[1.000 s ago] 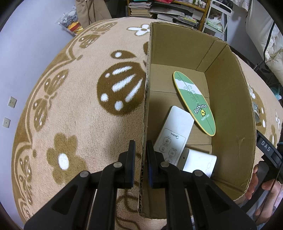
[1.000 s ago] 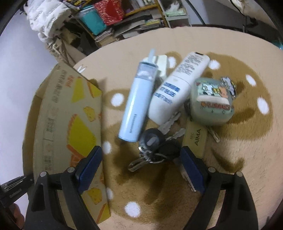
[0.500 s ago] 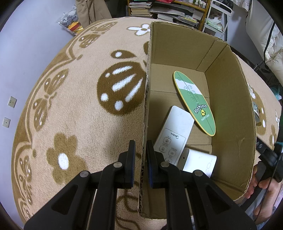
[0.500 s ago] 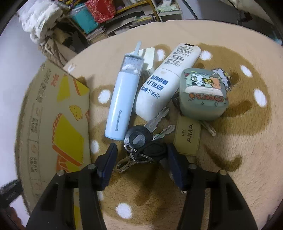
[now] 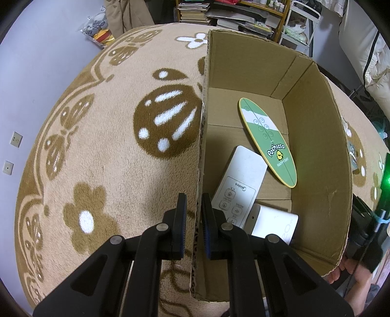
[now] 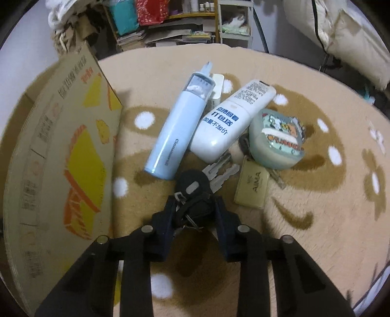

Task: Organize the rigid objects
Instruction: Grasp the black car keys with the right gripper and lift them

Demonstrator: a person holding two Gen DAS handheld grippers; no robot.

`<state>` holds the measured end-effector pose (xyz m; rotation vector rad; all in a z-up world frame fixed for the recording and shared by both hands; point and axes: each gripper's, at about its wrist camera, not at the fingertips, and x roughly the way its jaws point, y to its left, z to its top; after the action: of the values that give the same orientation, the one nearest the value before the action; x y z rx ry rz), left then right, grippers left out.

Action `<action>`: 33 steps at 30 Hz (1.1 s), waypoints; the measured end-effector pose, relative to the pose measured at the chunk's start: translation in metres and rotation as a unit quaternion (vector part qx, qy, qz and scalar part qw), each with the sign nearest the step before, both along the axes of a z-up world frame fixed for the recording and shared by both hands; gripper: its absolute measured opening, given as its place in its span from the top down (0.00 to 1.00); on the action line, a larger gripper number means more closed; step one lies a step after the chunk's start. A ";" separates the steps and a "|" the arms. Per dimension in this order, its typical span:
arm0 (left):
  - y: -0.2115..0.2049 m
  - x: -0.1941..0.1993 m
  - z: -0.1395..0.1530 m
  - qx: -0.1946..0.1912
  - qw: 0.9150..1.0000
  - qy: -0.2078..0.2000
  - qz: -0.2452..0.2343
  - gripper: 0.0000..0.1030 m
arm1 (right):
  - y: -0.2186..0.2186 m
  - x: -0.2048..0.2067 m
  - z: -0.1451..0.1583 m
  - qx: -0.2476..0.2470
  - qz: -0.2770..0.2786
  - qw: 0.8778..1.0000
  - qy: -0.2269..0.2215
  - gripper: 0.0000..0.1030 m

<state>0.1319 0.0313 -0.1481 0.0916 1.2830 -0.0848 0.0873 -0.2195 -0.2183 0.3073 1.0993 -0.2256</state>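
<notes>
My left gripper [image 5: 193,202] is shut on the near left wall of an open cardboard box [image 5: 202,136], one finger inside, one outside. In the box lie a green oval board [image 5: 268,141], a white remote [image 5: 241,185] and a white block [image 5: 273,223]. My right gripper [image 6: 195,204] is shut on a bunch of keys with a black fob [image 6: 192,185] on the rug. Beyond it lie a light blue bottle [image 6: 178,131], a white remote-like case [image 6: 231,124], a round cartoon case [image 6: 275,139] and a tan tag [image 6: 252,185].
The box's printed outer wall [image 6: 56,165] stands left of the key pile. A beige patterned rug [image 5: 102,146] covers the floor. Shelves with books [image 5: 219,14] and bedding [image 6: 341,36] stand beyond the rug.
My right gripper moved forward over the keys and its fingers closed from wide open onto the key bunch. The left gripper stayed clamped on the box wall.
</notes>
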 end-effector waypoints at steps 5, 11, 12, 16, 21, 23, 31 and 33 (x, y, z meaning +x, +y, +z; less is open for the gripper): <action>0.000 0.000 0.000 0.000 1.000 0.000 0.000 0.89 | -0.013 -0.006 0.004 0.053 -0.021 0.998 -0.018 0.69; -0.001 0.000 0.000 0.002 1.000 0.000 -0.001 0.89 | -0.028 -0.013 0.007 0.106 -0.046 0.992 -0.048 0.69; -0.001 0.000 0.000 0.002 1.000 0.000 -0.001 0.89 | -0.030 -0.013 0.007 0.116 -0.050 0.991 -0.052 0.69; -0.001 -0.001 0.000 0.003 1.000 0.000 -0.001 0.89 | -0.034 -0.013 0.004 0.134 -0.058 0.988 -0.059 0.69; -0.001 -0.001 0.000 0.003 1.000 0.000 -0.001 0.89 | -0.036 -0.009 0.004 0.147 -0.063 0.985 -0.065 0.69; -0.001 0.000 0.000 0.002 1.000 0.000 -0.001 0.89 | -0.039 -0.011 0.004 0.151 -0.064 0.984 -0.066 0.69; -0.002 -0.001 0.000 0.001 1.000 0.001 0.000 0.89 | -0.053 -0.019 0.003 0.194 -0.066 0.976 -0.080 0.69; -0.002 -0.001 -0.001 0.001 1.000 0.001 0.000 0.89 | -0.058 -0.021 0.005 0.206 -0.072 0.972 -0.087 0.69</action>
<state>0.1313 0.0295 -0.1487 0.0939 1.2852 -0.0832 0.0661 -0.2777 -0.2137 0.7654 0.9439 -0.0940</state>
